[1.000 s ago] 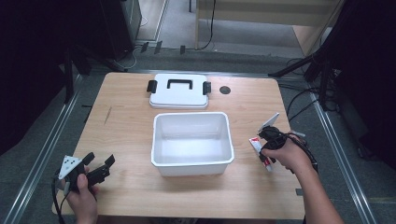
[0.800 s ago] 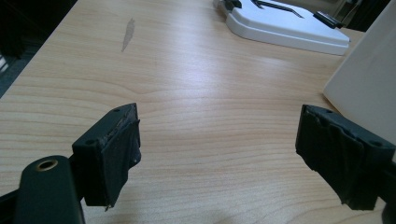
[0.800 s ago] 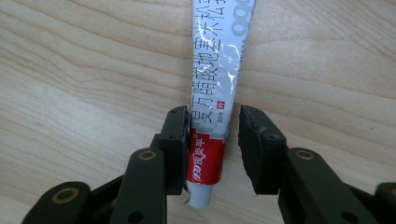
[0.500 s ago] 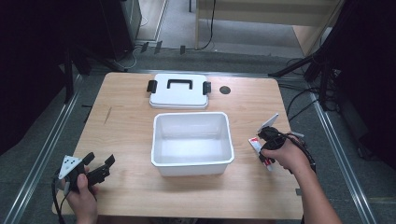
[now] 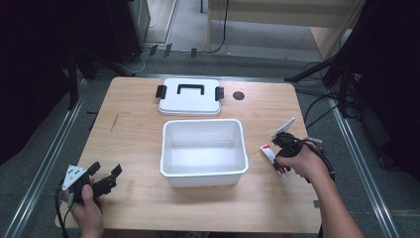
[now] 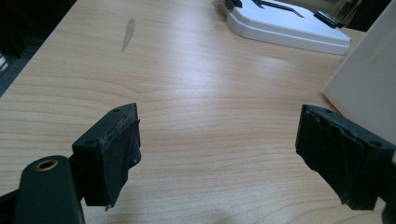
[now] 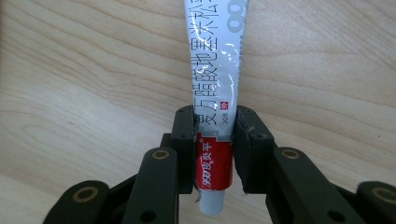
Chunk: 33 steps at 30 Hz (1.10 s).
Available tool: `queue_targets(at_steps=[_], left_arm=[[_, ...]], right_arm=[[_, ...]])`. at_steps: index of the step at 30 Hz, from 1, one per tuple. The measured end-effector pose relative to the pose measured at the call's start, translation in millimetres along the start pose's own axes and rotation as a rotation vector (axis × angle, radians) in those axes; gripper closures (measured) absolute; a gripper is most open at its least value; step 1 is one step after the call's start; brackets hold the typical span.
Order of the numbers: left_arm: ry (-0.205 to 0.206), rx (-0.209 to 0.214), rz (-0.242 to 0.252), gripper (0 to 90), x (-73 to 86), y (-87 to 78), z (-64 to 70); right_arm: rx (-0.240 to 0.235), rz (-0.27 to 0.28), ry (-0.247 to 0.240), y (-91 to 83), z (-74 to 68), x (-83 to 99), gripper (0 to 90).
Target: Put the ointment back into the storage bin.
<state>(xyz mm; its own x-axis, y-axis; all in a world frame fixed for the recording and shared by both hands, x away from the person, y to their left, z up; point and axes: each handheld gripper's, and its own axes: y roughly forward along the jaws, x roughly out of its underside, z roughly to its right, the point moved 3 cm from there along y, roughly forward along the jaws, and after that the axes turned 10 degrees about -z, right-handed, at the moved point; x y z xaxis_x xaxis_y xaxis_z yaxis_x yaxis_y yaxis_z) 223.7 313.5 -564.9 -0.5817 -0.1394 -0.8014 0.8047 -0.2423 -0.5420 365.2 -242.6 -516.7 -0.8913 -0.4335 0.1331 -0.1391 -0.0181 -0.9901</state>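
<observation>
Right gripper view showed my right gripper [image 7: 214, 135] pinching the tube [image 7: 215, 88] near its cap, flat on the worktop. I judged a straight lift safest before swinging toward the tub [image 5: 204, 148]. My left gripper [image 6: 233, 158] idled, jaws spread.

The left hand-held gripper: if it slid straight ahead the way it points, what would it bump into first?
Probably the white box. The left hand-held gripper is open over bare table, with the box's wall just ahead of its right-side jaw. The white lid lies farther on; depth is unclear.
</observation>
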Motion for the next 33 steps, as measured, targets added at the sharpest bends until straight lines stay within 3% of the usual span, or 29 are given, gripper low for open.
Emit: queue_targets(at_steps=[7, 13, 20, 33], left_arm=[[0.004, -0.001, -0.001, 14.7, 0.1, -0.2, 0.2], [-0.001, 0.000, 0.000, 14.7, 0.0, -0.1, -0.3], [-0.002, 0.000, 0.000, 14.7, 0.0, 0.0, -0.3], [-0.002, 0.004, -0.004, 14.7, -0.2, 0.5, -0.6]], right_arm=[[-0.020, 0.013, -0.005, -14.8, -3.1, 0.6, 72.8], [-0.015, 0.011, -0.041, -24.9, -10.0, 0.7, 72.8], [-0.054, 0.046, -0.065, -48.0, -19.6, -2.3, 72.8], [-0.047, 0.069, -0.108, -81.3, -34.7, -7.9, 72.8]])
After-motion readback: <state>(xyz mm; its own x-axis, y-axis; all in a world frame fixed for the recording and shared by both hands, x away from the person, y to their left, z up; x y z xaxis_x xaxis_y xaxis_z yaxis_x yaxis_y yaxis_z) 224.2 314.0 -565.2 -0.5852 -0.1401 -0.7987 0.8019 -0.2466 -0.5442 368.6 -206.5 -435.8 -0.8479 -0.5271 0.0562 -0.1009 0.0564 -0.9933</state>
